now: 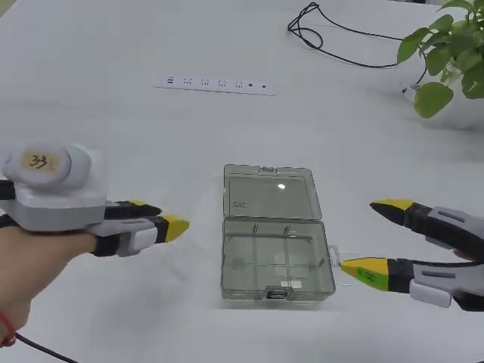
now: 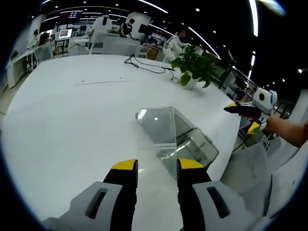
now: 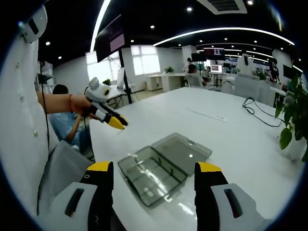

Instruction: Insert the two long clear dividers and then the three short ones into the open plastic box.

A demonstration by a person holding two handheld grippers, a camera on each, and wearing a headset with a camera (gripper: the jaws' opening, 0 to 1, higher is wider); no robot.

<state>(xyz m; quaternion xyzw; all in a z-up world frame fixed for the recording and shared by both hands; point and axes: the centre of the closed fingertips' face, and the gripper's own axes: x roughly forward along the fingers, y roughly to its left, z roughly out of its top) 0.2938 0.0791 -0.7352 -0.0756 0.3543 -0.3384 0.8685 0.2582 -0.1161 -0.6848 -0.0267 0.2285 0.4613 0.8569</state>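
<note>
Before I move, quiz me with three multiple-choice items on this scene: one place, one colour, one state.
1. Where does the power strip lie relative to the box?
A. beyond it, farther up the table
B. inside it
C. on its lid

2. What colour are the tips of the right tongs?
A. red
B. yellow
C. blue

3. How is the lid?
A. shut
B. open, lying back on the table
C. held in the right tongs

Answers:
1 A: in the head view the strip lies well past the box.
2 B: both tips are yellow.
3 B: the lid lies flat behind the base, still hinged to it.
</note>
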